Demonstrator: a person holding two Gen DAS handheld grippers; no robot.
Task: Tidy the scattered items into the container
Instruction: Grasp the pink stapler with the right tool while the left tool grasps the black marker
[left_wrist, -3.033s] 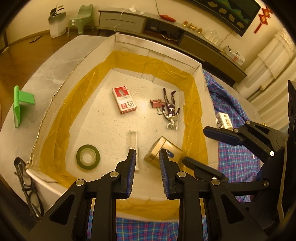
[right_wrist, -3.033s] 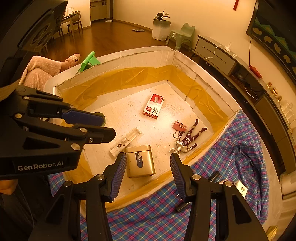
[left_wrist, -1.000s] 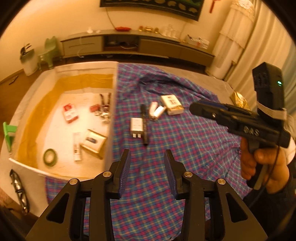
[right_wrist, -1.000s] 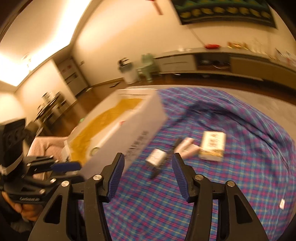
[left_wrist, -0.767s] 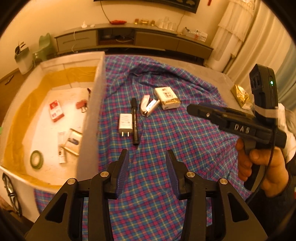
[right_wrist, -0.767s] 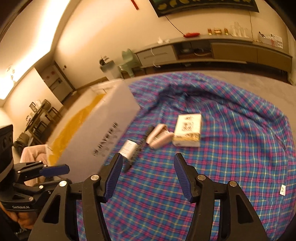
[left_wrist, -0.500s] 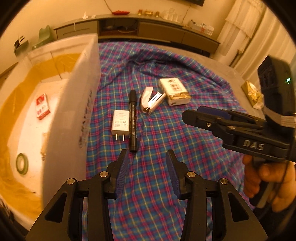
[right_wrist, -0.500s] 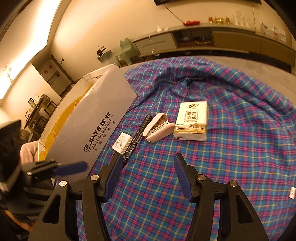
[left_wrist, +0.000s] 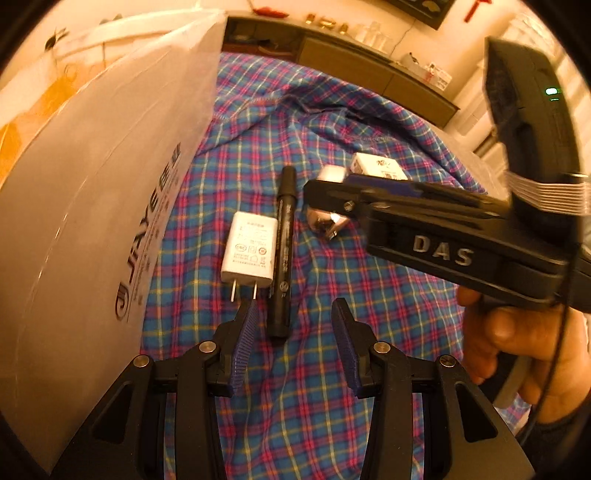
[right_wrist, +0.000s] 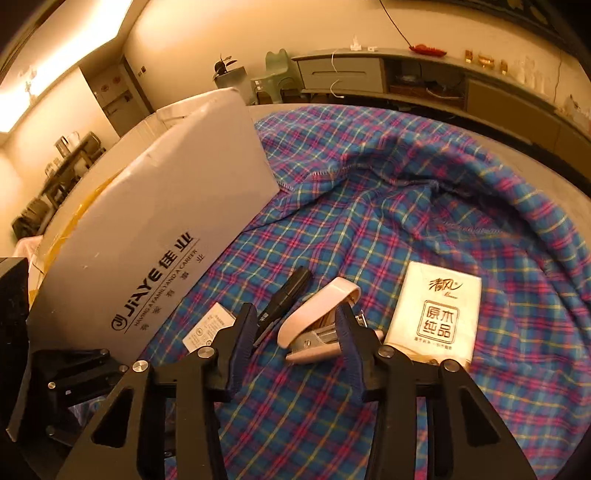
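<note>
Jaws of both grippers are standing spread, pinching nothing. Left gripper (left_wrist: 293, 332) is hovering at lower centre over the plaid cloth (left_wrist: 317, 387), its tips flanking the near end of the black marker (left_wrist: 282, 254); the white charger (left_wrist: 250, 251) is lying just left of the marker. Right gripper (right_wrist: 297, 339) is straddling the pink stapler (right_wrist: 317, 328), with the tissue pack (right_wrist: 437, 314) to its right. The cardboard box (right_wrist: 147, 243) is occupying the left of both views.
</note>
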